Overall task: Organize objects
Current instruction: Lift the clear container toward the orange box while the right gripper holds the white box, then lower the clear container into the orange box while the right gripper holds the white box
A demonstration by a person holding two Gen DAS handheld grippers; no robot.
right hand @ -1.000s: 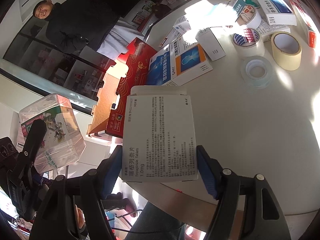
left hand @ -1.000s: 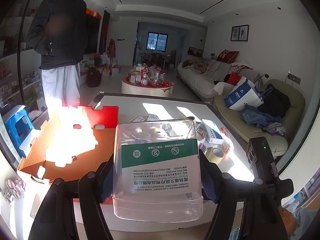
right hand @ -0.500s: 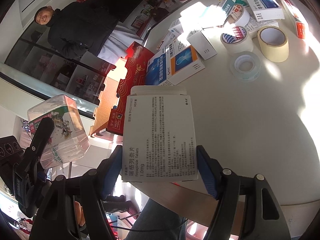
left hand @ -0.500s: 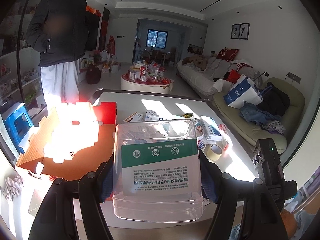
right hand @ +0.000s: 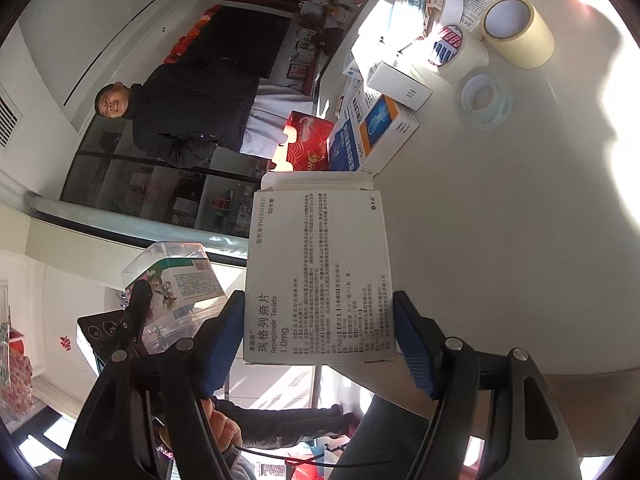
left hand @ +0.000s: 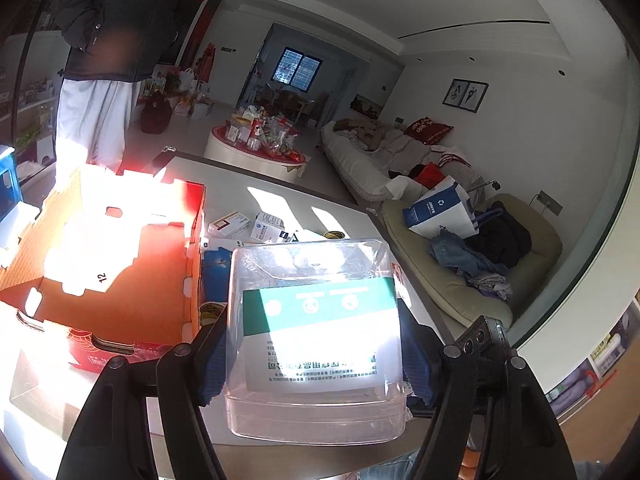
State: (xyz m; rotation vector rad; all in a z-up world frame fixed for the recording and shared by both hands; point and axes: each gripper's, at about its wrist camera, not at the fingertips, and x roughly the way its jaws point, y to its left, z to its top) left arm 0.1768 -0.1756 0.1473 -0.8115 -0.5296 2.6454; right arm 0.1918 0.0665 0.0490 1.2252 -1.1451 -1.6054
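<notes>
My left gripper (left hand: 314, 356) is shut on a clear plastic box (left hand: 316, 332) with a green and white label, held above the near edge of the white table (left hand: 240, 196). An open red cardboard box (left hand: 108, 276) with an orange inside sits just left of it. My right gripper (right hand: 320, 340) is shut on a white medicine carton (right hand: 320, 276) printed with black text, held over the table's near edge. The right wrist view is rolled; the clear plastic box (right hand: 176, 284) and the left gripper show at lower left there.
Medicine boxes (right hand: 380, 128) and several tape rolls (right hand: 516, 32) lie on the table (right hand: 520, 240) beyond the carton. A person in a dark jacket (left hand: 116, 20) stands at the far left of the table. A sofa (left hand: 472, 260) with clothes is to the right.
Both views have rolled as the hands turned. The left gripper drifted sideways with the clear box, so the red box looms larger at left. The right gripper carried the carton along the table.
</notes>
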